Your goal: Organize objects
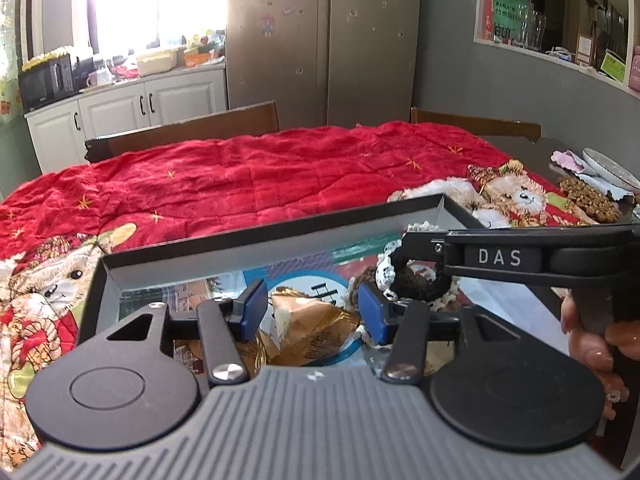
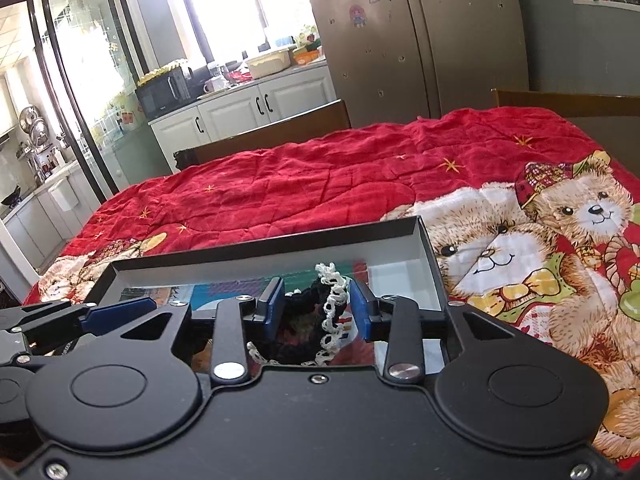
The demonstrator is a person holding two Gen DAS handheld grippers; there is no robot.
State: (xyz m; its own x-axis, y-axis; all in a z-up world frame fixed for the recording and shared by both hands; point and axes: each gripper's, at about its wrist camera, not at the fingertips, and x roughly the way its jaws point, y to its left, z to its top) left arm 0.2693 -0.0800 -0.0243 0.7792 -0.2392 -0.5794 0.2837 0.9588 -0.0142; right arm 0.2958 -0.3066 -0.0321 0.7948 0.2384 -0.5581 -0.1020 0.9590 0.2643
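Observation:
A shallow black box (image 1: 240, 248) with white inner walls and a colourful printed floor lies on the red quilt. Inside it, a crumpled gold wrapper (image 1: 316, 330) sits between the blue pads of my left gripper (image 1: 314, 314), which stands open around it. A black crocheted piece with white lace trim (image 2: 332, 304) lies in the box (image 2: 240, 268) between the pads of my right gripper (image 2: 318, 308); the pads stand apart from it. The right gripper (image 1: 420, 248) reaches in from the right, above the black piece (image 1: 416, 282). The left gripper's blue pad (image 2: 116, 314) shows at the left edge.
A red teddy-bear quilt (image 1: 260, 176) covers the table. Two wooden chair backs (image 1: 192, 128) stand behind it. At the far right lie a plate (image 1: 608, 168), a pink cloth and a brown snack slab (image 1: 592, 200). A person's hand (image 1: 592, 348) grips the right handle.

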